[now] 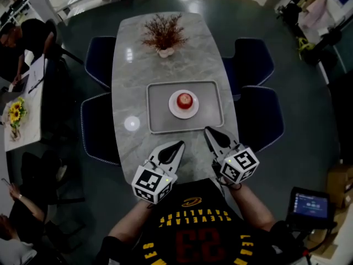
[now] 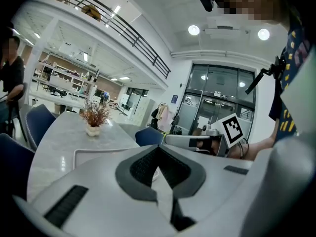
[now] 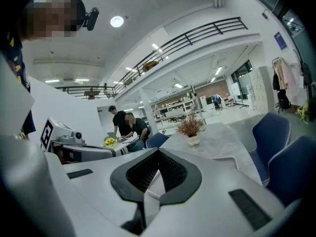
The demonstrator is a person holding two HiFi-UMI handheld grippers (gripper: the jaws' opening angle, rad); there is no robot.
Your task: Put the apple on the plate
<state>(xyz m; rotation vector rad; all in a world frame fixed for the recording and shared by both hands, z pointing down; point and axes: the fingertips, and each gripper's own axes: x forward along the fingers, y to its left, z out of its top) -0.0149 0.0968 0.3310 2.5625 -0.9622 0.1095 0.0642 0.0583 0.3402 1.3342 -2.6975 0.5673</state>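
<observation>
Already the apple [image 1: 185, 99] sits on the plate [image 1: 175, 109], about at its centre. The plate stands in the middle of the tray [image 1: 157, 123], which lies across the table [image 1: 129, 65] nearer the person's end than the far end, where a plant [image 1: 163, 33] stands. So the task looks done, and I judge the step in hand to be a clean finish with nothing left to carry.

The left gripper [image 1: 177, 146] hangs over the table's near edge, its tips just short of the tray's near rim. Its own view shows the jaws clenched tip to tip with nothing between them. The right gripper [image 1: 208, 131] is likewise clenched and empty. Its tips reach the tray's near rim toward the near right corner; whether they touch it I cannot tell from above.

To end well, neither tool should cross the tray. The right one calls for the most care, being closest to the rim: better to raise it a little first, then draw it back toward the near edge, not drag it sideways. A knock on the rim could shift the tray, and a round apple on a shallow plate would probably roll. The left one has free table under it and can simply come straight back
</observation>
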